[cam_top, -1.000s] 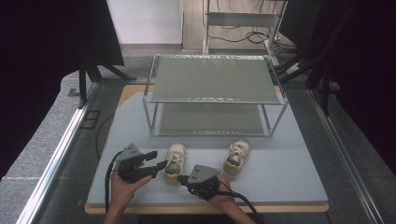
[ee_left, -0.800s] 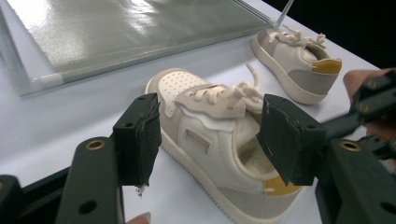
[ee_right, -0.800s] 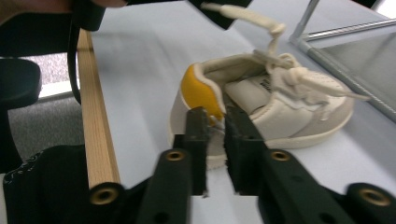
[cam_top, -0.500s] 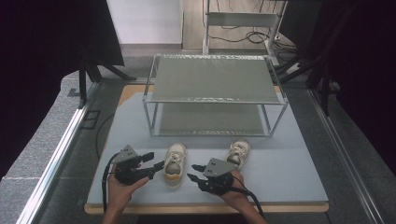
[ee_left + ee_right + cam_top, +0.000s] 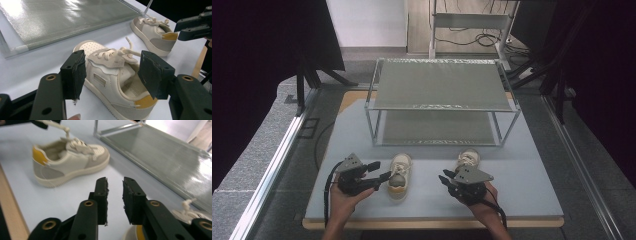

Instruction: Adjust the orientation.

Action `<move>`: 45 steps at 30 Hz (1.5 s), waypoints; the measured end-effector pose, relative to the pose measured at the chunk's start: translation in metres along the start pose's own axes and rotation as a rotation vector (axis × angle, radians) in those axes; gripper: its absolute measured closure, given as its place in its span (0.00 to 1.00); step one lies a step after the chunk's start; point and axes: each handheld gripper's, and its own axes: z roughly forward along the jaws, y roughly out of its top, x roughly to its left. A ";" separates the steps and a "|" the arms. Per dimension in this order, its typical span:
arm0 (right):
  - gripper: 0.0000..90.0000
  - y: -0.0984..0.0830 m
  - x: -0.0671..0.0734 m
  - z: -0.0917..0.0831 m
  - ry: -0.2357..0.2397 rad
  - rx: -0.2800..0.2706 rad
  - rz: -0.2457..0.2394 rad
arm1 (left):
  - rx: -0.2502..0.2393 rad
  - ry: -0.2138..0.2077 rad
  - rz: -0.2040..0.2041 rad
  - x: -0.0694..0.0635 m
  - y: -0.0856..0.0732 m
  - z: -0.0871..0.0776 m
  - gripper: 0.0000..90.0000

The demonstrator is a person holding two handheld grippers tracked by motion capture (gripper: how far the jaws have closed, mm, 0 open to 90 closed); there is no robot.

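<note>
Two small cream sneakers with yellow heel tabs lie on the pale mat. The left shoe (image 5: 398, 177) (image 5: 105, 82) (image 5: 67, 162) sits between the wide jaws of my left gripper (image 5: 382, 170) (image 5: 113, 72), which is open; the pads stand beside its sides without pressing. The right shoe (image 5: 468, 159) (image 5: 155, 32) (image 5: 190, 213) lies just beyond my right gripper (image 5: 445, 178) (image 5: 115, 182). That gripper points left across the bare mat. Its jaws have just been closing to a narrow gap, with nothing between them.
A two-shelf metal rack (image 5: 442, 85) (image 5: 62, 17) (image 5: 162, 152) stands behind the shoes at mid-table. The mat (image 5: 522, 200) ends at a wooden table edge (image 5: 432, 223) near me. Black curtains and stands flank both sides.
My right gripper has moved right, from beside the left shoe to in front of the right shoe. The left gripper has stayed at the left shoe.
</note>
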 end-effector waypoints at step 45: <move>0.96 -0.031 -0.017 -0.002 -0.025 0.149 -0.001 | 0.032 -0.002 0.019 -0.005 0.001 0.004 0.42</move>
